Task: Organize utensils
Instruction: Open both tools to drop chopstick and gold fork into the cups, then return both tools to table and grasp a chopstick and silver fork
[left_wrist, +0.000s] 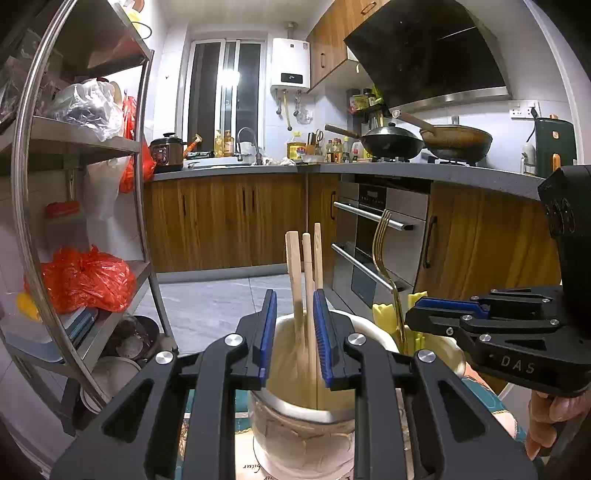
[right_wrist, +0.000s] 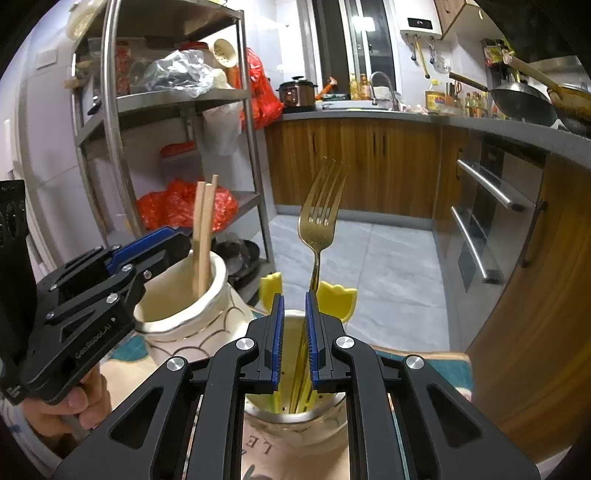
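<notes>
Straddling chopsticks (left_wrist: 304, 280) and fork (right_wrist: 320, 221), both grippers' fingers (left_wrist: 322, 332) slightly parted

A steel shelf rack (left_wrist: 142, 155) stands at the left of the wood-fronted cabinets (left_wrist: 225, 221). On the rack lie a red plastic bag (left_wrist: 86, 278) and a crumpled clear bag (left_wrist: 88, 105). On the counter (left_wrist: 258, 170) above the cabinets sit a rice cooker (left_wrist: 166, 153) nearest the rack, then a tap (left_wrist: 249, 142), an oil bottle (left_wrist: 294, 146) and two woks (left_wrist: 391, 142). An oven (left_wrist: 384, 236) is built in below the woks.
</notes>
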